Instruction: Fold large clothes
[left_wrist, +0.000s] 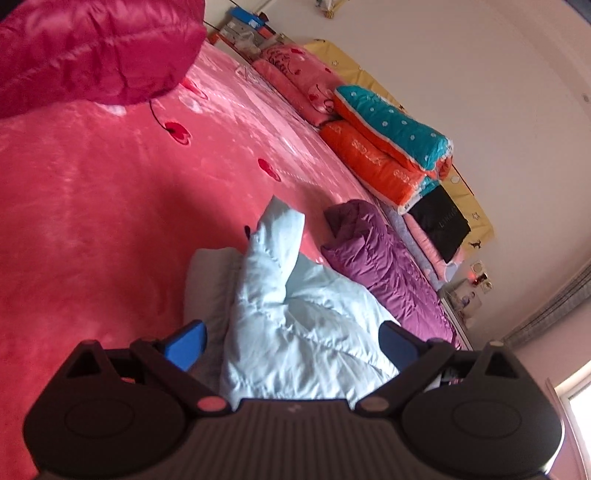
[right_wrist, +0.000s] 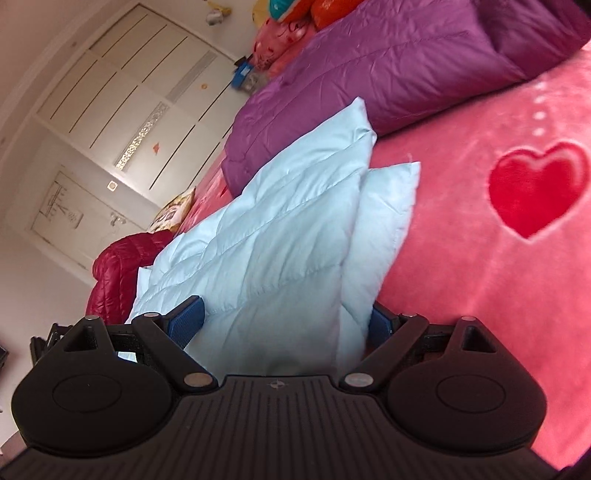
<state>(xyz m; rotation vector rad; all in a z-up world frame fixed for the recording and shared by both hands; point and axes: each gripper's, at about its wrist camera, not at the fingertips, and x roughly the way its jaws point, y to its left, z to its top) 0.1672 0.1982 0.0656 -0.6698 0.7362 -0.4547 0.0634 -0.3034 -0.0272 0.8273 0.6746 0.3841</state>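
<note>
Wide bed under plush pink blanket with red hearts (left_wrist: 92, 206), bearing crumpled pale blue quilted jacket (left_wrist: 295, 325), purple quilted jacket (left_wrist: 391, 266) beside it, folded orange-and-teal quilt (left_wrist: 388, 147) near the headboard edge.

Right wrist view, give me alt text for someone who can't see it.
The right gripper, fingers spread wide, straddles a pale blue quilted jacket lying on a pink blanket with a red heart. A purple jacket lies beyond it, a red one at left.

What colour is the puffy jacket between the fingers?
Pale blue jacket, clearest in the right wrist view.
</note>
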